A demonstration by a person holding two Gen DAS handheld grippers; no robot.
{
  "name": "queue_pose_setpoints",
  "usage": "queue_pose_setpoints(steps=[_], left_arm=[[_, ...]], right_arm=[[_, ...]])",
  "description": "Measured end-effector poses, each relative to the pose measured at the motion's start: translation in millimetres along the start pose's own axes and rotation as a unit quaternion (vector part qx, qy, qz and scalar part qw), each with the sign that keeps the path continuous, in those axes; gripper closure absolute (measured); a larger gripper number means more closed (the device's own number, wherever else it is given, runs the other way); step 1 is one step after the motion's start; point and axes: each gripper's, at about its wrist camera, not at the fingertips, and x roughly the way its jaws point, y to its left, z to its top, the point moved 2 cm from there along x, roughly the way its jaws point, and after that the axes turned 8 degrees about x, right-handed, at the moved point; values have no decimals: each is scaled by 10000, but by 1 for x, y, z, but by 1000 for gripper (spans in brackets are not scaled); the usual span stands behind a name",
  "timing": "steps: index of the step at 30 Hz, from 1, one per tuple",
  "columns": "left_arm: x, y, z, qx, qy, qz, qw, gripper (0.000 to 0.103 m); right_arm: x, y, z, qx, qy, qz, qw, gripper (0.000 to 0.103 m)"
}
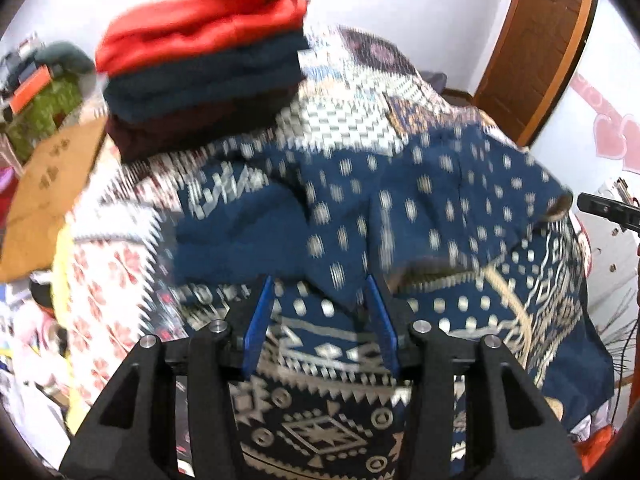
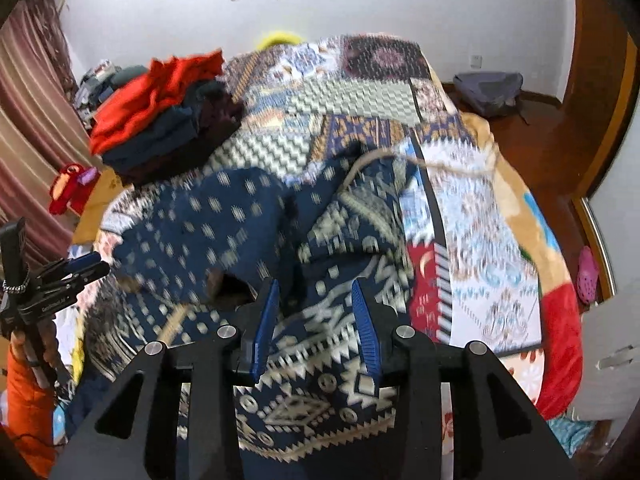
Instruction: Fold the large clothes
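Note:
A large navy garment [image 1: 400, 220] with cream dots and geometric bands lies crumpled on the bed; it also shows in the right wrist view [image 2: 224, 220]. My left gripper [image 1: 320, 284] is open with blue fingers [image 1: 260, 320] over the garment's near edge, holding nothing. My right gripper [image 2: 314, 286] is open above the patterned hem, holding nothing. The left gripper [image 2: 86, 264] shows at the left edge of the right wrist view. The right gripper's black body [image 1: 608, 210] shows at the right edge of the left wrist view; its jaws are out of frame there.
A stack of folded clothes [image 1: 200, 64], red on top, dark blue and maroon below, sits at the far left of the bed [image 2: 480, 220]; the stack also shows in the right wrist view [image 2: 160, 112]. Cardboard [image 1: 48, 200] lies left. A door [image 1: 536, 48] stands right.

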Motion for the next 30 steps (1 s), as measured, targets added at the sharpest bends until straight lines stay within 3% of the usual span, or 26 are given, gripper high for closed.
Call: queue_pose_setpoints(steps=[4,8,12,16,19,22,30], left_arm=[[-19,-1,35,149,-461,93,9988,55],[-13,-3,74,318,-700,135,9969,49],[22,-4,105,395,-569,3,9976,49],[72,-7,125,375,-130,-233,9989,49],[107,-17,126,481,294,-238,9981,49],[122,-28,116,627,497,-336,9962,49],[106,-58,67,1366,581,-332,9884,48]], right_arm=[[1,17,23,-236,-238,77,9994,66],[17,34,49,-481,-339,108,9982,63],[55,40,69,-389,-45,250,9989,63],[100,36,77,-75,505,378,9980,63],[122,29,68,196,888,410,9950,63],[127,32,48,21,1075,444,9932,63],[103,46,0,-1015,1088,93,9888,63]])
